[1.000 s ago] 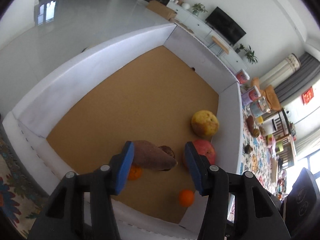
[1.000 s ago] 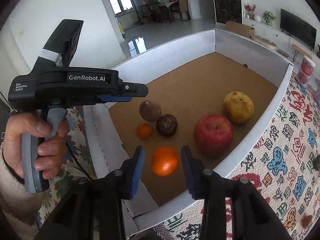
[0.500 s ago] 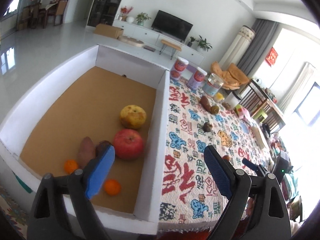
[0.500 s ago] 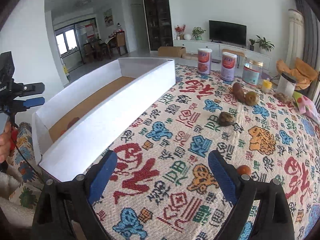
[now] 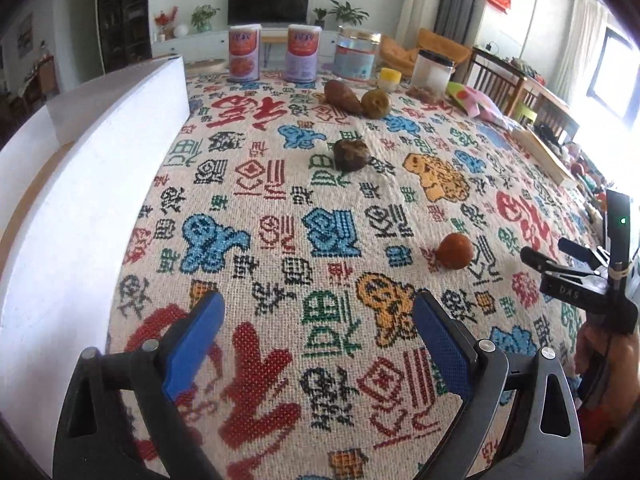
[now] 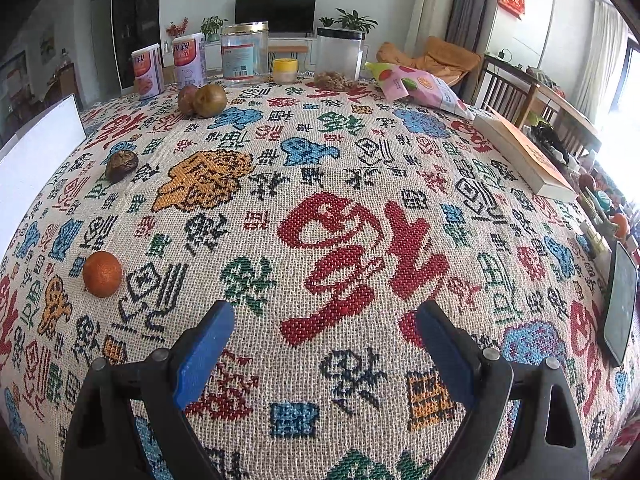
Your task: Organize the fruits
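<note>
My left gripper (image 5: pixel 318 300) hangs over the patterned tablecloth, its jaws opening with nothing between them. Ahead of it lie a small orange (image 5: pixel 455 251), a dark wrinkled fruit (image 5: pixel 351 154), and farther back a sweet potato (image 5: pixel 341 97) beside a brownish round fruit (image 5: pixel 375 103). The white box (image 5: pixel 92 184) stands along the left. My right gripper (image 6: pixel 325 308) is open and empty over the cloth. In its view the orange (image 6: pixel 102 274) lies to the left, the dark fruit (image 6: pixel 122 165) farther back, and the brown fruit (image 6: pixel 211 99) far left.
Tins (image 5: pixel 245 53) and jars (image 6: pixel 339 54) line the table's far edge. A snack bag (image 6: pixel 416 84), a book (image 6: pixel 524 156) and a phone (image 6: pixel 620 304) lie along the right side. A hand with the other device's body (image 5: pixel 588 292) shows at the right in the left wrist view.
Both grippers swung away from the box to the right, over the tablecloth. The left let go of the sweet potato, the right of an orange; both jaws spread wide.
</note>
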Demonstrator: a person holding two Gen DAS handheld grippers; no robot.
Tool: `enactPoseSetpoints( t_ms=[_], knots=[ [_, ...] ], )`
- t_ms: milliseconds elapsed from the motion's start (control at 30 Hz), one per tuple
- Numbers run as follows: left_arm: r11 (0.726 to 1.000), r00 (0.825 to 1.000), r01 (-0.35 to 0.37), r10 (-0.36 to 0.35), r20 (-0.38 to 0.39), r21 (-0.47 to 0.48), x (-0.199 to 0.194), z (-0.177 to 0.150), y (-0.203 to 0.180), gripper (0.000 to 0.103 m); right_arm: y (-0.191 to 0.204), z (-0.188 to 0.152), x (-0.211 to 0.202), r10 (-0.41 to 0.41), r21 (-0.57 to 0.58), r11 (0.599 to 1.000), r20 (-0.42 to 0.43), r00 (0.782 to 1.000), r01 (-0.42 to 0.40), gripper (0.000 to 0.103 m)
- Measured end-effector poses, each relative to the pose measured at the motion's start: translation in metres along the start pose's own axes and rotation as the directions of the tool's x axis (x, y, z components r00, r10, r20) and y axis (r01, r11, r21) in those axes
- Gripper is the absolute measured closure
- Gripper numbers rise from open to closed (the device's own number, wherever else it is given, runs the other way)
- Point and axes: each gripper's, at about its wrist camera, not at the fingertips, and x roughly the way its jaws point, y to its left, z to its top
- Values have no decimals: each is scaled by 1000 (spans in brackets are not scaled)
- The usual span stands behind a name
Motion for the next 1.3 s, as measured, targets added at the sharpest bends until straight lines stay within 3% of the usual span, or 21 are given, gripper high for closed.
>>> enactPoseSetpoints(
  t_ms=[133,233,333,567,1300],
  knots=[
    [999,999,-45,45,-27,3,25,-4,10,7,-8,-4,13,28,22,999,-26,999,-27,10],
    [998,998,-59,60,-34,5,36,-12,14,7,-21,-7,21,71,102,993,-55,996,-65,0],
    [996,996,-85,86,-38,37,39,-13,8,6,-16,-7,20,38,82,996,-57,998,-33,0],
    [995,995,-86,88,-45,42,42,-11,7,1,-18,-8,19,45,89,995,-58,997,-39,0],
    [995,995,-87,89,-47,43,42,-11,7,1,-18,-8,19,46,90,995,-57,997,-41,0]
  ],
)
